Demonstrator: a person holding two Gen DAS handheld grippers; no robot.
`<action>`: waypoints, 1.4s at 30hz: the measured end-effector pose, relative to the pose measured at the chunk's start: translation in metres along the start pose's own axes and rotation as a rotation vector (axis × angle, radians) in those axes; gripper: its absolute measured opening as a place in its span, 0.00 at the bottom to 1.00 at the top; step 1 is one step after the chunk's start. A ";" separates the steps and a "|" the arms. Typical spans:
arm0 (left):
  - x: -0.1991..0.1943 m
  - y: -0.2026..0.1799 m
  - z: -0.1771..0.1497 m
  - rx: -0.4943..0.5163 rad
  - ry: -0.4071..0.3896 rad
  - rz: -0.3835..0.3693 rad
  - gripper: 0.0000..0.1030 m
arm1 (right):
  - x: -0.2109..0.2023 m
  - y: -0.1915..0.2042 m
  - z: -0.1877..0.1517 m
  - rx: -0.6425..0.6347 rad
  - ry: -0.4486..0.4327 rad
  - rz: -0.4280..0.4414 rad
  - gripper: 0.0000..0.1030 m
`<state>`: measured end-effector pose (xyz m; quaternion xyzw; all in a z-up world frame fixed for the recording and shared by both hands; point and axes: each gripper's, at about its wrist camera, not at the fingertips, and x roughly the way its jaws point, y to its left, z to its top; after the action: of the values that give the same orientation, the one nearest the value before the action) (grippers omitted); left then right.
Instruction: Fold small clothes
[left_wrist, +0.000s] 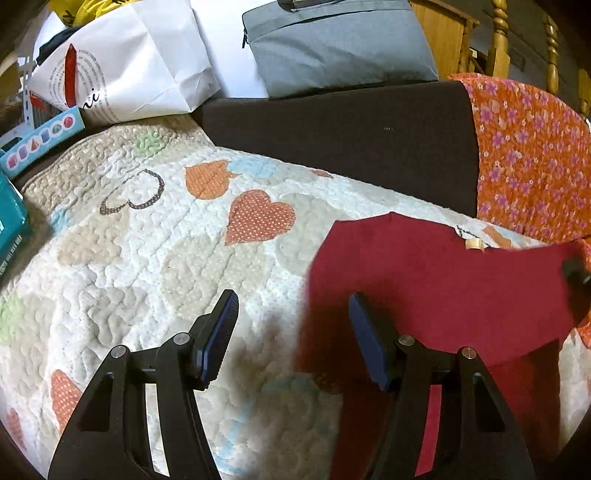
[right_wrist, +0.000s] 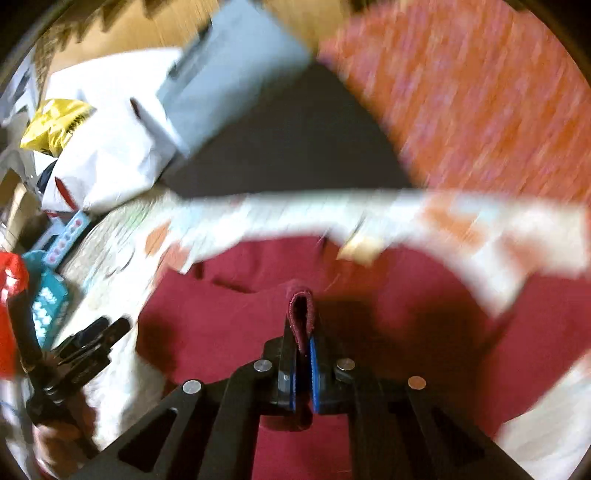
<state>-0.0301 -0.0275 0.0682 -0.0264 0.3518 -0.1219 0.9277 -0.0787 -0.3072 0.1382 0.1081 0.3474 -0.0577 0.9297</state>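
Garment: one dark red garment (left_wrist: 436, 280) spread on the near right of the quilt.
Left gripper (left_wrist: 291, 332): one, jaws spread, nothing between them.
Right gripper (right_wrist: 303, 354): one, clenched on a fold of the garment.
Surface: heart-patterned quilt (left_wrist: 147, 266).
Far: one white paper bag (left_wrist: 140, 62), one grey bag (left_wrist: 340, 48), orange floral cloth (left_wrist: 532, 155).

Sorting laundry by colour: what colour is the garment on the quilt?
Dark red garment, clearest in the left wrist view.

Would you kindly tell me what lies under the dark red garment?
The red garment lies on the heart-patterned quilt, which shows all around it. Anything between cloth and quilt is covered, so it cannot be seen. The right claw pinches a fold of the garment.
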 end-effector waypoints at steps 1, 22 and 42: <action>0.002 -0.003 -0.001 -0.001 0.006 0.000 0.60 | -0.011 -0.011 0.005 -0.006 -0.036 -0.060 0.05; 0.053 -0.037 -0.018 0.134 0.165 0.075 0.60 | 0.022 -0.085 0.005 0.043 0.099 -0.273 0.23; 0.055 -0.023 -0.010 0.073 0.189 0.052 0.60 | 0.170 0.082 0.013 -0.508 0.325 0.271 0.04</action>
<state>-0.0014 -0.0633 0.0285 0.0283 0.4335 -0.1124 0.8937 0.0724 -0.2359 0.0496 -0.0744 0.4768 0.1733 0.8585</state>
